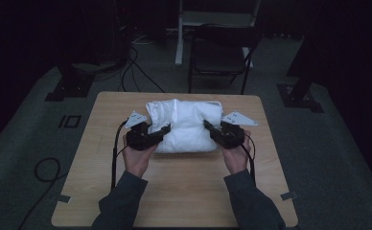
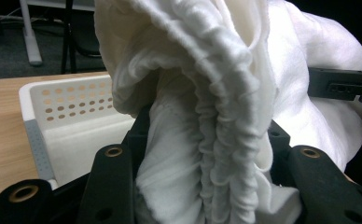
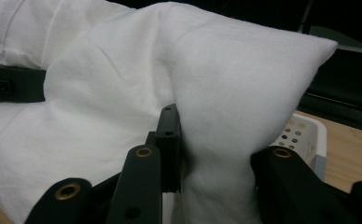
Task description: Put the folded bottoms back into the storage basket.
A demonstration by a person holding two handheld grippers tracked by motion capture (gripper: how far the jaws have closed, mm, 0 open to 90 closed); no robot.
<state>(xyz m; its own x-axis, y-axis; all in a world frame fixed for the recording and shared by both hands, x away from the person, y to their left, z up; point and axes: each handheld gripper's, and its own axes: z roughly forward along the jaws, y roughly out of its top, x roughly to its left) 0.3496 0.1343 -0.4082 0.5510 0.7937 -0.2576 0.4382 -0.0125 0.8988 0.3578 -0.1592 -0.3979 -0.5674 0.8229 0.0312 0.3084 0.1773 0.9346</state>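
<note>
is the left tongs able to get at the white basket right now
Probably not: the left tongs are shut on the white cloth, which drapes over the perforated white basket. They'd need to let go first.

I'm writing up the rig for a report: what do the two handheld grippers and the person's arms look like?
The left gripper and the right gripper are both black, each with two flat jaws that have brass-ringed holes. Each carries a grey three-cornered plate on top and trails a black cable toward the person. The person wears dark grey-blue long sleeves down to the wrists.
</note>
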